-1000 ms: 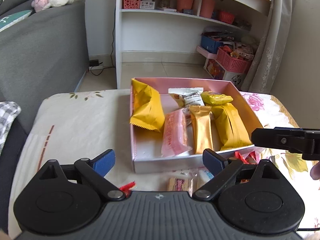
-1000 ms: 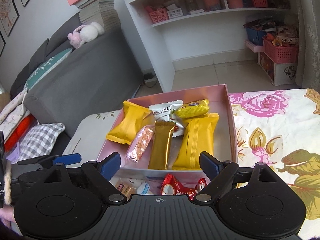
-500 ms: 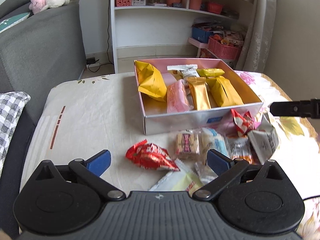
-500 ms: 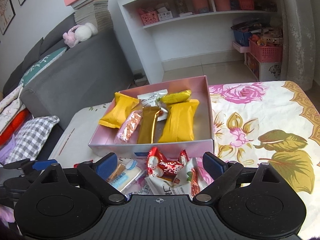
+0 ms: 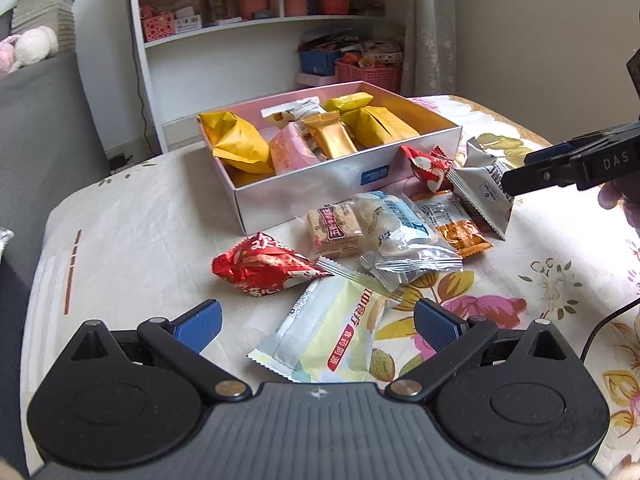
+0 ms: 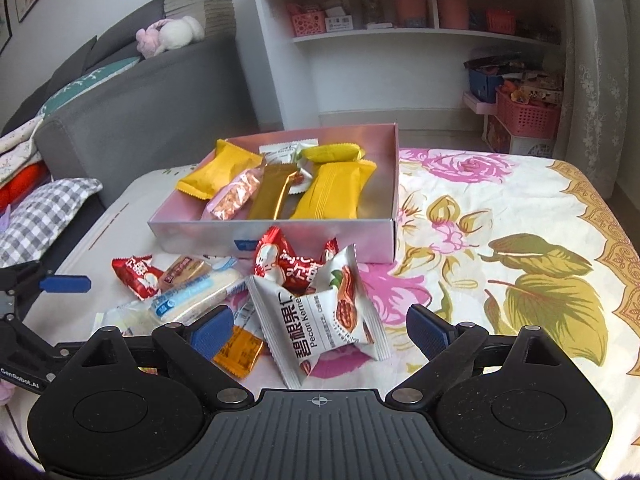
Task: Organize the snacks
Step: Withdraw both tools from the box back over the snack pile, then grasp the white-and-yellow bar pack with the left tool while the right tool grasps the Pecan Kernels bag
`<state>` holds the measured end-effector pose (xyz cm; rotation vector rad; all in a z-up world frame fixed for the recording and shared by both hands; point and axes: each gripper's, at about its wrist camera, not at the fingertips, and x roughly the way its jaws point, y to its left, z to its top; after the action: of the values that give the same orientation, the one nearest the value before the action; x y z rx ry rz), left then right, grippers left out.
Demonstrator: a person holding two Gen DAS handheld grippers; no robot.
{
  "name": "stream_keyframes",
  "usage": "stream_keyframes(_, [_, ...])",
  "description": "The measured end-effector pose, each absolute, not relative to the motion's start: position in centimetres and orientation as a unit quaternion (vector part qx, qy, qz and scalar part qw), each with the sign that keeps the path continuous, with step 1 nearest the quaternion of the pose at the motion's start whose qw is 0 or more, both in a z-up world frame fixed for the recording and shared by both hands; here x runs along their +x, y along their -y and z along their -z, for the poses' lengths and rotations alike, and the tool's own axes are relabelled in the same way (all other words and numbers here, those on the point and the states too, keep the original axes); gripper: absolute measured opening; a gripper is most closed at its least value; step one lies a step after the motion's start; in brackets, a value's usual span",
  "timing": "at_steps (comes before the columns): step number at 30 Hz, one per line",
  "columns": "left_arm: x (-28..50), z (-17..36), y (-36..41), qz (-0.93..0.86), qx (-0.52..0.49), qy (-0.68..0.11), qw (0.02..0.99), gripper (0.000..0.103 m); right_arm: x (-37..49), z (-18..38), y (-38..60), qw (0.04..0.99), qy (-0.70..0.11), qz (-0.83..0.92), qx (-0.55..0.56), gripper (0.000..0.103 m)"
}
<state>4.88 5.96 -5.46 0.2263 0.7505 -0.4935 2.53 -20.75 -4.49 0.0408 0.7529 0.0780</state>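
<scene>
Pink box (image 6: pixel 390 184) at frame centre, holding yellow, gold and pink packets; loose snacks (image 6: pixel 320 312) heaped in front (red, white, orange wrappers).

A pink-lined, silver-sided box (image 6: pixel 280 236) holds yellow, gold and pink packets; red, white and orange wrappers lie on the floral cloth (image 6: pixel 500 240).

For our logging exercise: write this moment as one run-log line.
left gripper: open, empty | right gripper: open, empty | pink cardboard box: partly filled | white pecan packet: outside box, before right gripper
</scene>
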Motion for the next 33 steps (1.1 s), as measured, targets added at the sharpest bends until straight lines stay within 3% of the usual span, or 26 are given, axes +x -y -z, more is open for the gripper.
stream_keyframes(18, [5.4,7.1,-5.3,0.248,0.121,-0.396,0.876,0.080,3.9,7.1,20.1,0.917,-0.397,-0.033,0.004,0.095])
stream_keyframes(24, [5.4,6.8,-5.0,0.253,0.118,-0.403,0.872,0.065,4.3,7.3,20.3,0.919,-0.394,-0.029,0.005,0.095])
stream_keyframes(26, [5.4,6.6,-4.9,0.251,0.117,-0.406,0.871,0.053,4.5,7.3,20.4,0.919,-0.393,-0.028,0.008,0.095])
stream_keyframes(33, [5.0,6.2,-4.2,0.242,0.125,-0.416,0.868,0.046,4.9,7.2,20.5,0.922,-0.386,-0.033,0.008,0.095])
